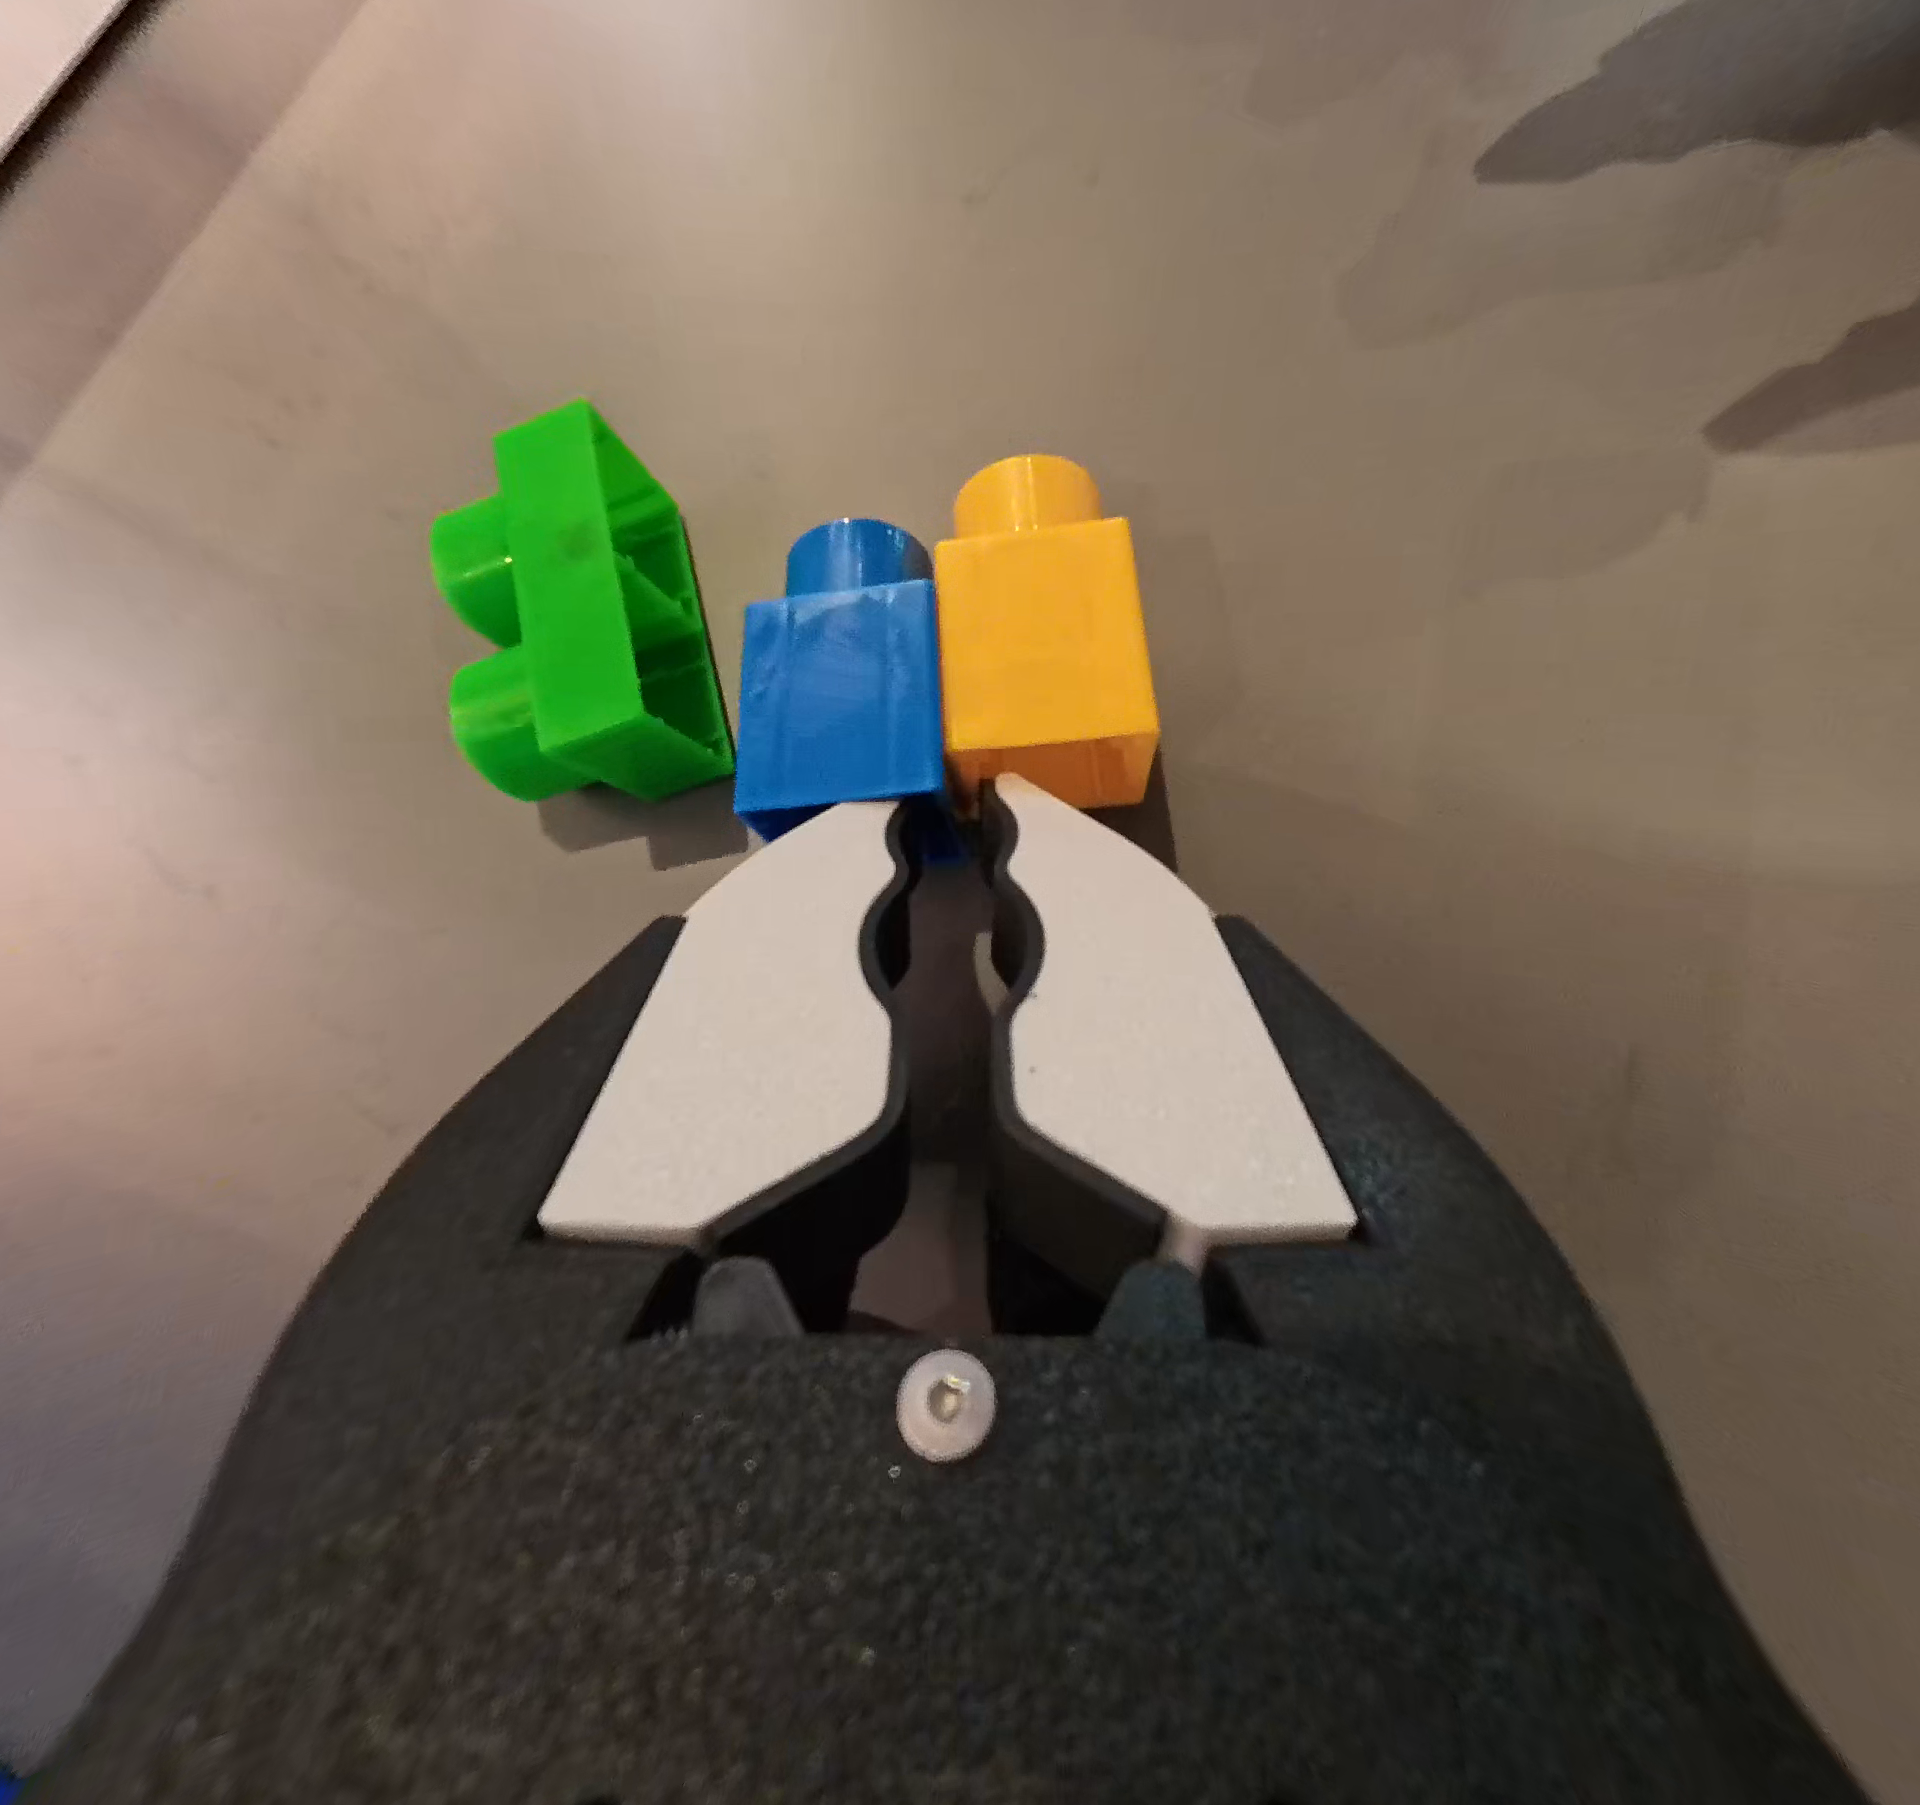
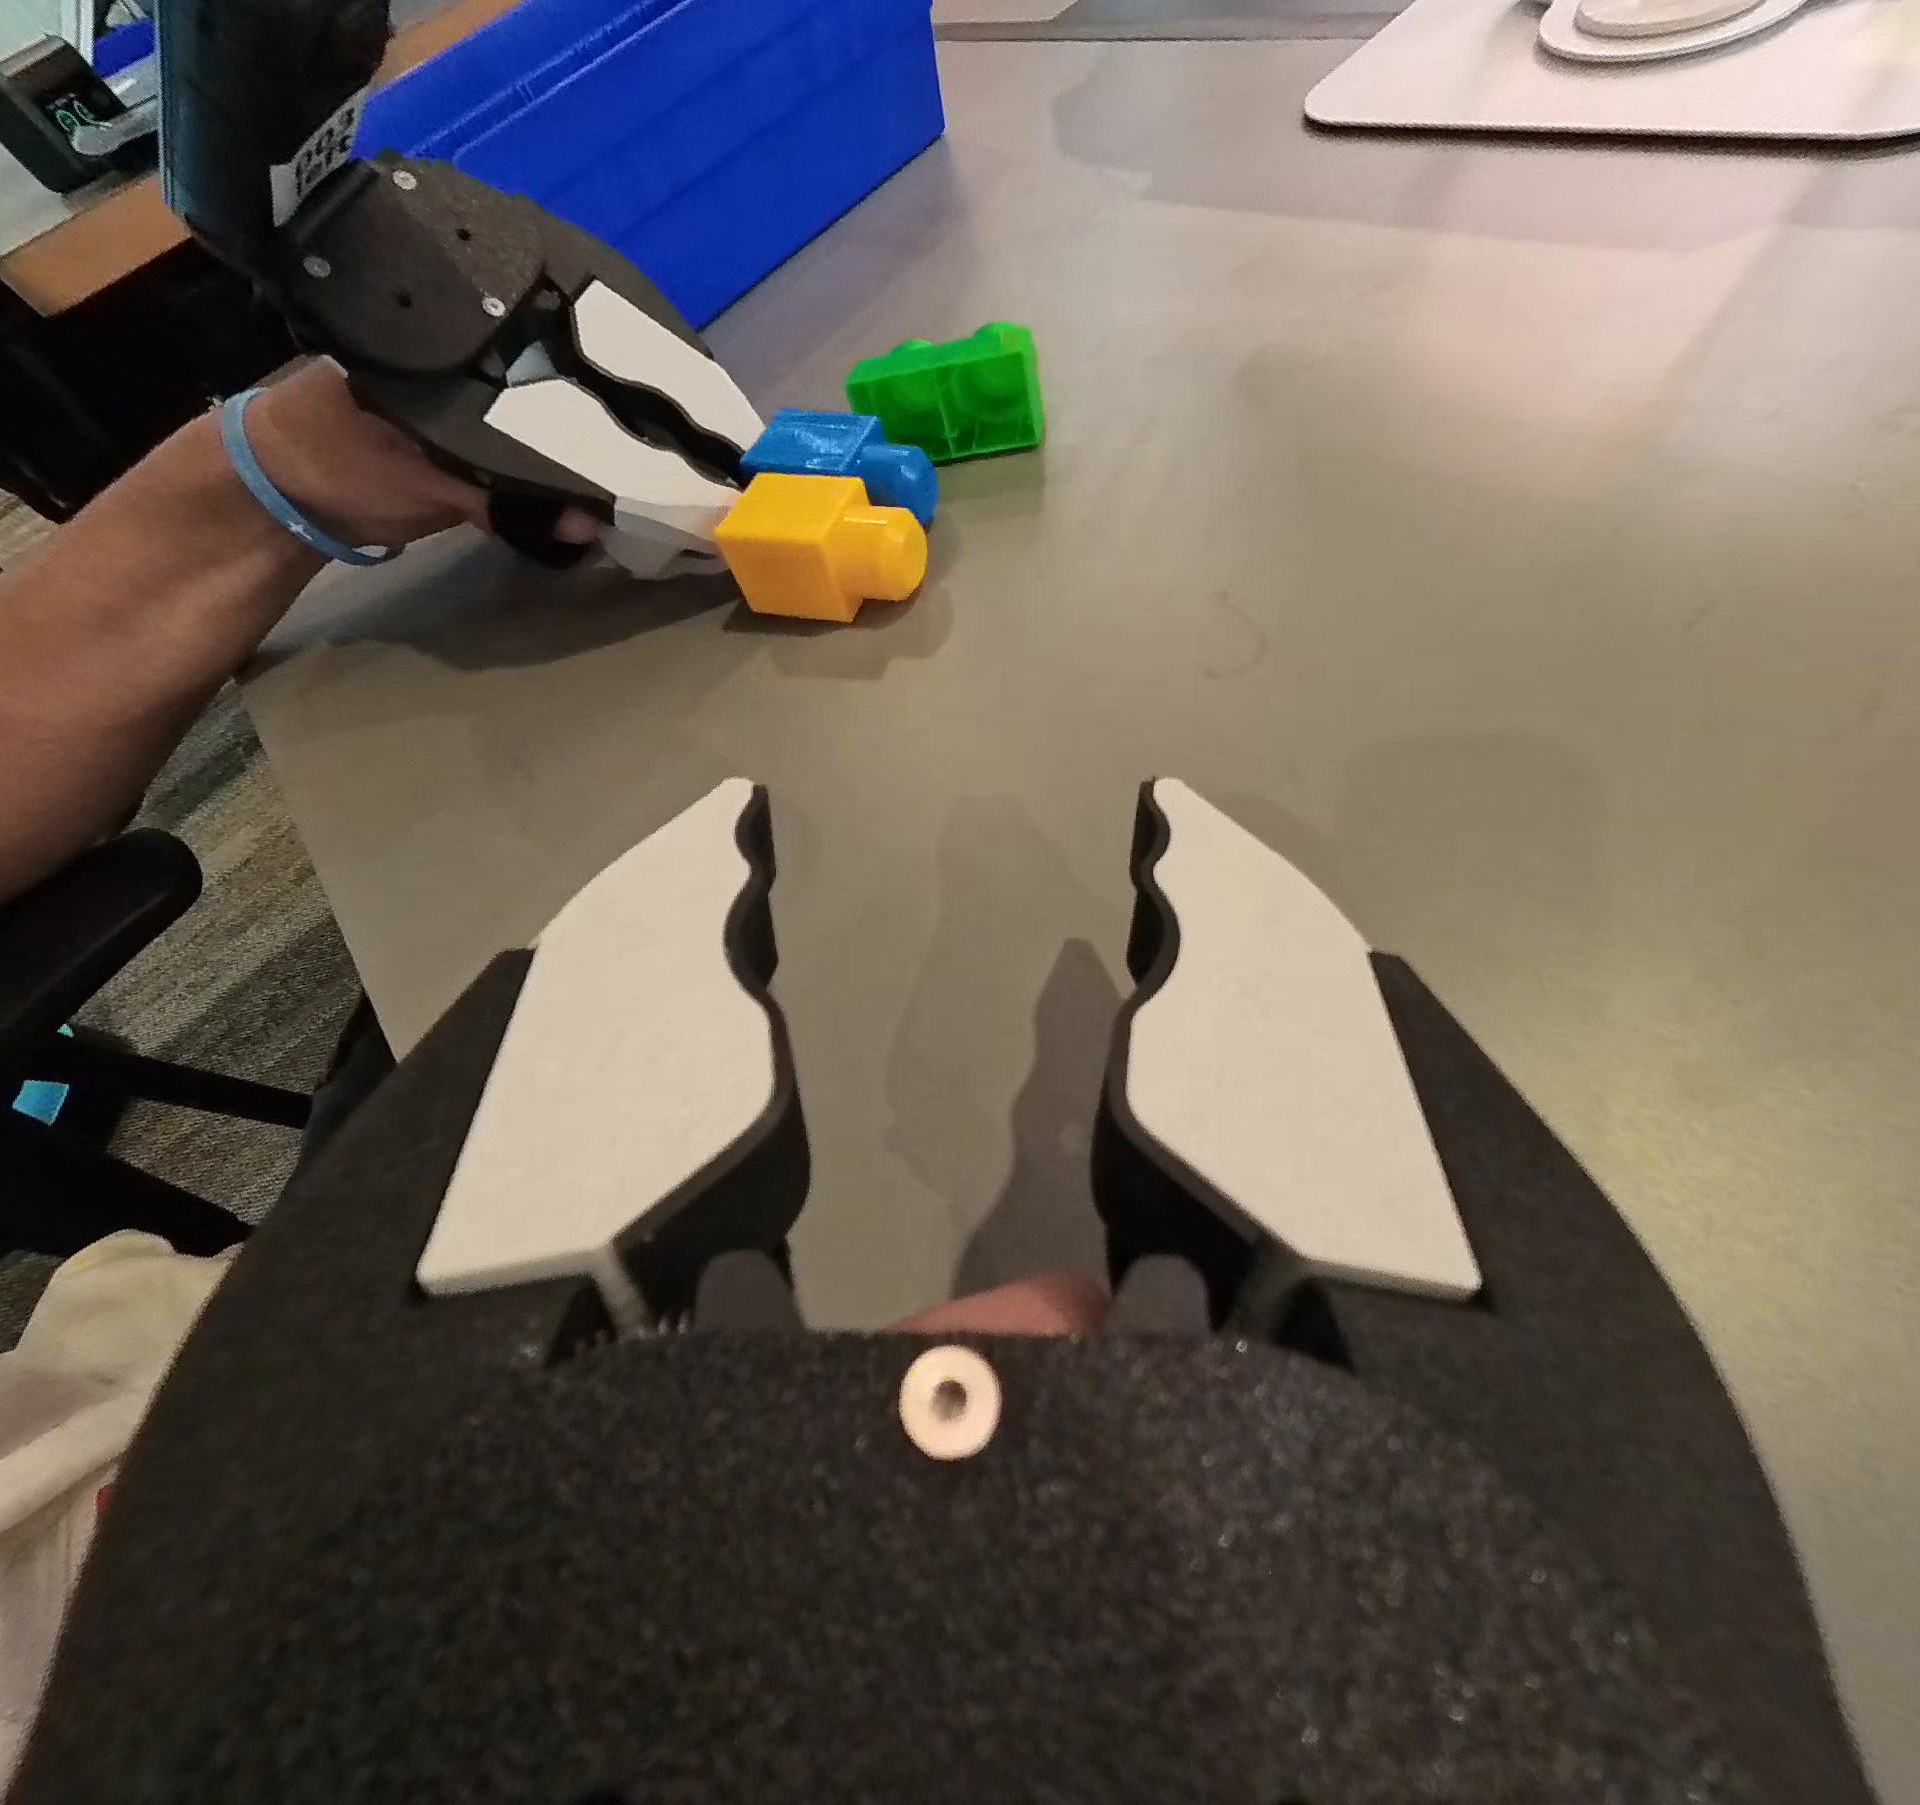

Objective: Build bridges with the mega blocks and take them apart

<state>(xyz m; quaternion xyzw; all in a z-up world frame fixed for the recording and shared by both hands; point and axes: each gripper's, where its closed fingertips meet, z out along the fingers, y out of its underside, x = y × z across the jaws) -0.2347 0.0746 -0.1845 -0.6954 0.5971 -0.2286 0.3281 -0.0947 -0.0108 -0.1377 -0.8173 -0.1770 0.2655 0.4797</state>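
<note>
On the table [image 2: 1351, 612], left gripper [image 1: 951, 805] pinches the blue block's [image 1: 842, 706] edge; yellow block [image 1: 1044, 654] touching beside it, green block [image 1: 577, 612] near. Right gripper [image 2: 951, 799] spread wide, empty.

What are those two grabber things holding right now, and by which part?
The left gripper pinches the blue block by a thin wall at its open bottom end. The right gripper is open and holds nothing.

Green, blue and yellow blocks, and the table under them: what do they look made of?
Green block, blue block and yellow block: rigid moulded plastic, semi-gloss; the green one's hollow ribbed underside shows, and the blue one has fine lines that may be 3D-print layers. Table: smooth grey surface with soft reflections, probably laminate or coated metal; I cannot tell which.
</note>
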